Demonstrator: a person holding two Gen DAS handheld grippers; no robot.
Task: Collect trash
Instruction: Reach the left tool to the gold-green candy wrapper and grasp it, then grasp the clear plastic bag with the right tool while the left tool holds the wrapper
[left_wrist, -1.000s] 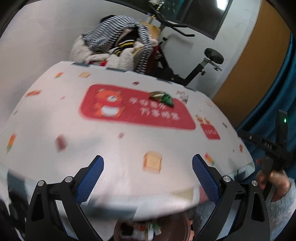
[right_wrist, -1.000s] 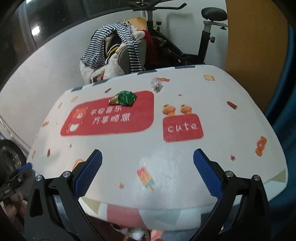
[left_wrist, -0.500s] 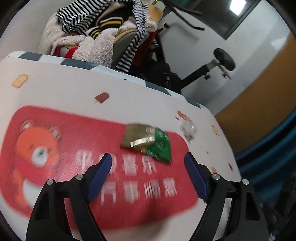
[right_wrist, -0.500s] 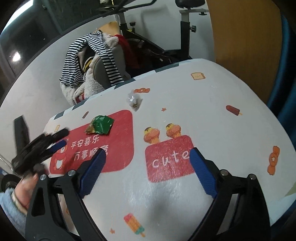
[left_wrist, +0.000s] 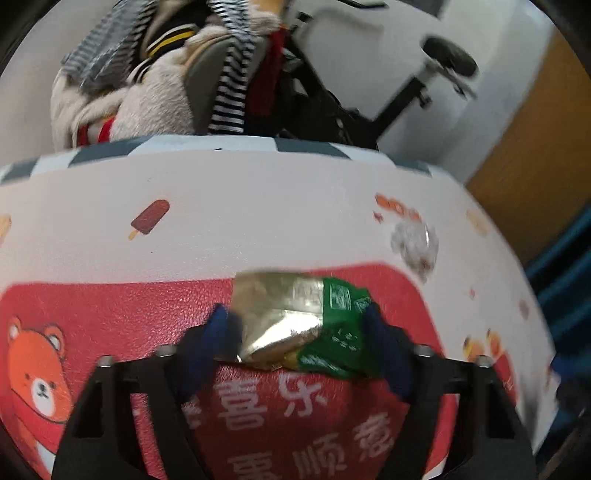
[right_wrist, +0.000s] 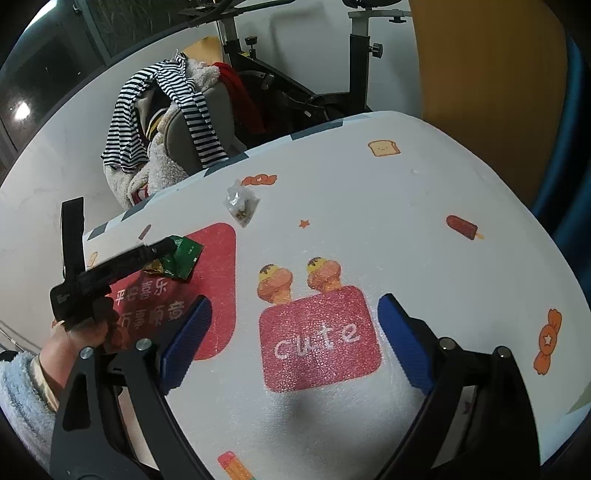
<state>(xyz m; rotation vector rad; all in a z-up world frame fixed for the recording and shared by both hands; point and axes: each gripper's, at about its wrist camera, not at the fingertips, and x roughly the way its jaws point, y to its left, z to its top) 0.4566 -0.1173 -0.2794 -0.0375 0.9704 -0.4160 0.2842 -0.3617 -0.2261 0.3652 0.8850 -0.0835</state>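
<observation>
A crumpled green and gold wrapper (left_wrist: 299, 321) lies on the red panel of the printed table cover (left_wrist: 258, 221). My left gripper (left_wrist: 297, 325) is down at it, one blue finger on each side, jaws narrowed but blurred. In the right wrist view the wrapper (right_wrist: 183, 258) shows under the left gripper's tip (right_wrist: 162, 248). A small clear plastic wrapper (left_wrist: 415, 243) lies to the right, also in the right wrist view (right_wrist: 241, 206). My right gripper (right_wrist: 291, 338) is open and empty above the "cute" panel.
A chair heaped with striped and fleecy clothes (right_wrist: 166, 122) stands behind the table's far edge. An exercise bike (right_wrist: 295, 74) is beyond it. An orange wall panel (right_wrist: 487, 66) and blue curtain are at the right.
My left gripper has moved forward across the table to the green wrapper and narrowed its jaws around it. My right gripper has drifted forward over the table, still open.
</observation>
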